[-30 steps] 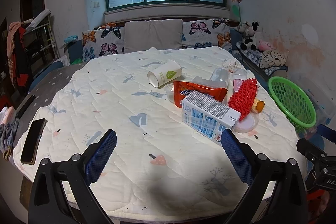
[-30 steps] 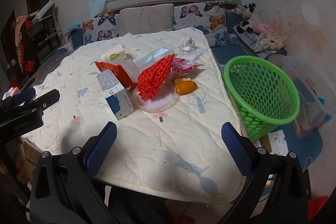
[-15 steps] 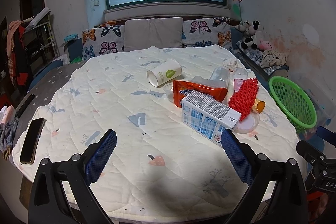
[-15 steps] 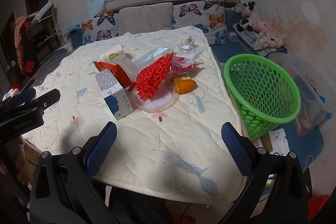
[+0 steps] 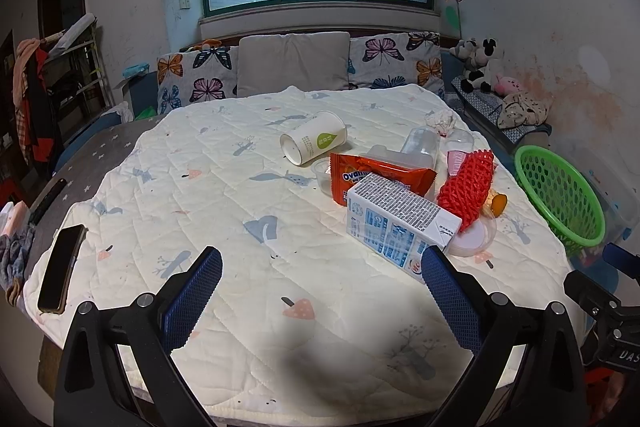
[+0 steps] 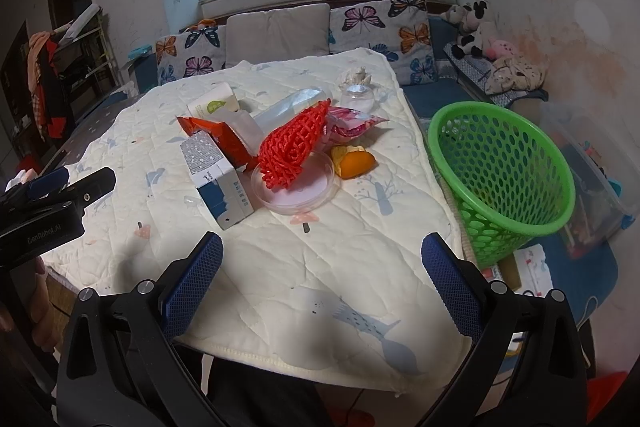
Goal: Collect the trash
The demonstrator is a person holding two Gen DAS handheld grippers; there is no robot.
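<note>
A pile of trash lies on the quilted table: a white-and-blue milk carton point(image 5: 396, 223) point(image 6: 216, 175), an orange snack bag point(image 5: 376, 175) point(image 6: 224, 139), a red foam net point(image 5: 466, 187) point(image 6: 294, 147) on a clear lid point(image 6: 296, 187), a tipped paper cup point(image 5: 314, 142) point(image 6: 212, 103), an orange peel point(image 6: 354, 163), a clear bottle point(image 5: 420, 143). A green basket point(image 6: 500, 167) point(image 5: 560, 195) stands off the table's right edge. My left gripper point(image 5: 320, 291) and right gripper point(image 6: 320, 283) are open and empty, short of the pile.
A black phone point(image 5: 62, 267) lies at the table's left edge. Butterfly cushions point(image 5: 196, 75) and a sofa stand behind the table. Plush toys point(image 6: 476, 27) sit at the right wall. A clear storage box point(image 6: 592, 171) stands behind the basket.
Both grippers have drifted slightly forward toward the pile. Nothing on the table has moved.
</note>
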